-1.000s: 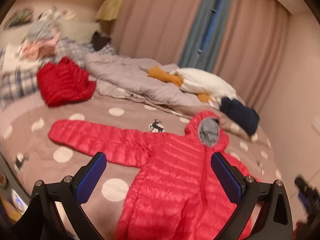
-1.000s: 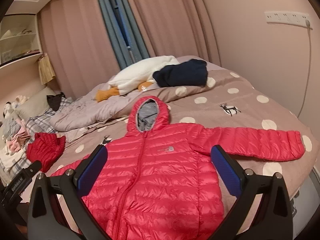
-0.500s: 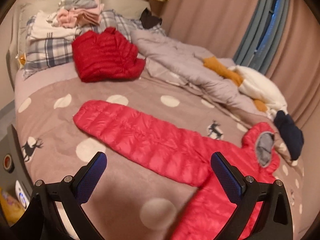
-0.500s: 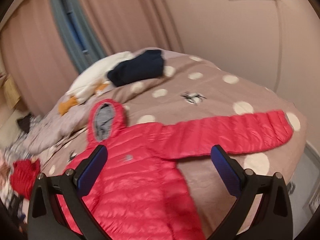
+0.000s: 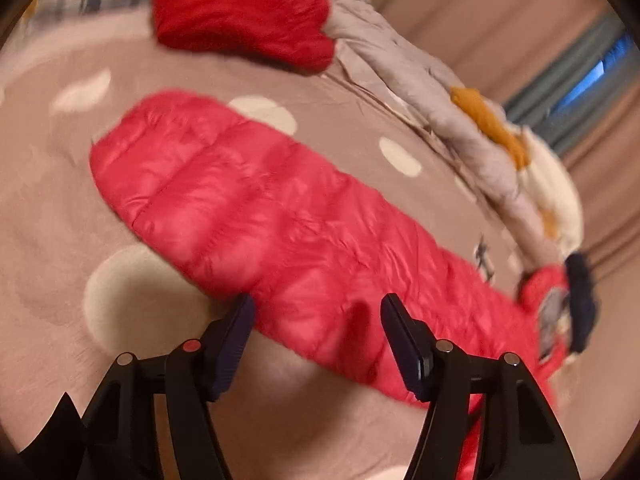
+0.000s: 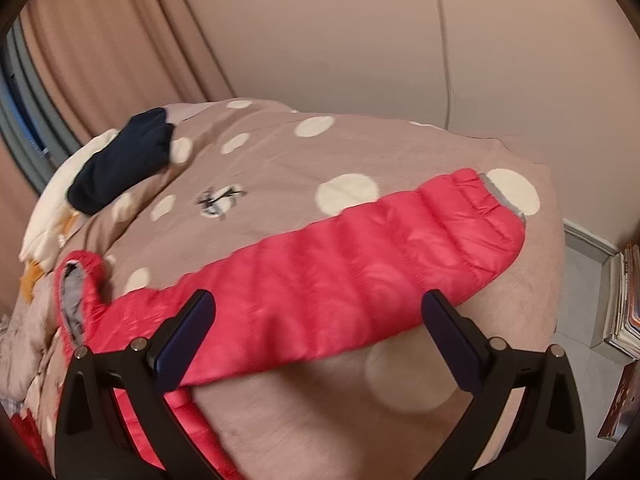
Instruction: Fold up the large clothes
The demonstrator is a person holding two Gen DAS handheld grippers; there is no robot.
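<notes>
Polka-dot bedspread (image 6: 280, 160) beneath red jacket (image 6: 360, 280)

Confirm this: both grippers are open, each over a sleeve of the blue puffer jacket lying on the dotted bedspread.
Wrong on colour only. Both wrist views show a red quilted puffer jacket. The left gripper and right gripper are indeed open, each over a sleeve, on the brown dotted bedspread.
</notes>
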